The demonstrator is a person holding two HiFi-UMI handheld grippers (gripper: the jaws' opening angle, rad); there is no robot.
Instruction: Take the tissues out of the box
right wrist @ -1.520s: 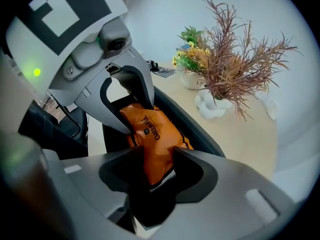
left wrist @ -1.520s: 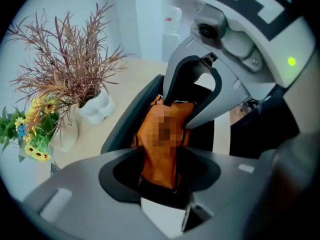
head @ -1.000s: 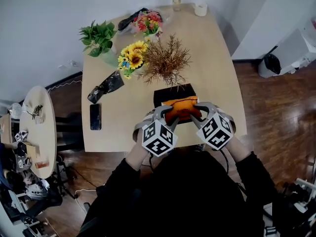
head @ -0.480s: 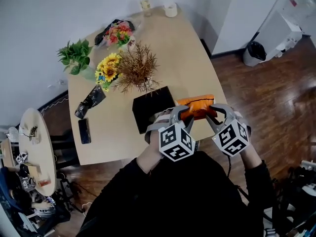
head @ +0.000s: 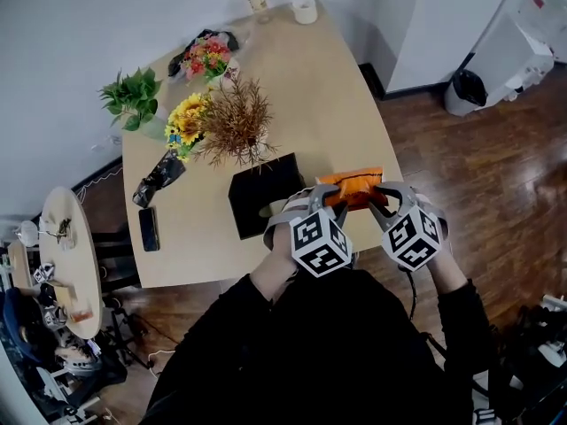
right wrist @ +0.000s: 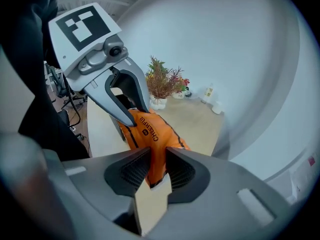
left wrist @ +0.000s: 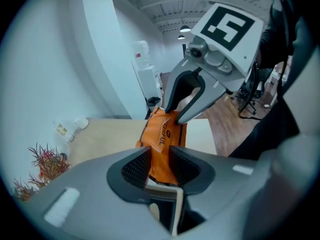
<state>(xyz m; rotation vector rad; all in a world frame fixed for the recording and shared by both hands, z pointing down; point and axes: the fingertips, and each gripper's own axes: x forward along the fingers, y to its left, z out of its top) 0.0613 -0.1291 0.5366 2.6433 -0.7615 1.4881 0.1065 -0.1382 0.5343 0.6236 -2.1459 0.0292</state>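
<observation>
Only the head view shows the soft orange plastic tissue pack (head: pixel 353 187) lifted clear of the black rectangular box (head: pixel 266 193). The pack is held just to the right of the box, above the near corner of the pale wooden table (head: pixel 328 96). In the left gripper view, the left gripper (left wrist: pixel 160 165) is seen pinched narrowly on one crinkled end, between ribbed dark pads (left wrist: pixel 135 166). In the right gripper view, the right gripper (right wrist: pixel 157 170) is clamped likewise on the other end. Dark lettering (right wrist: pixel 148 128) on the glossy wrapper is legible only in the two gripper views.
</observation>
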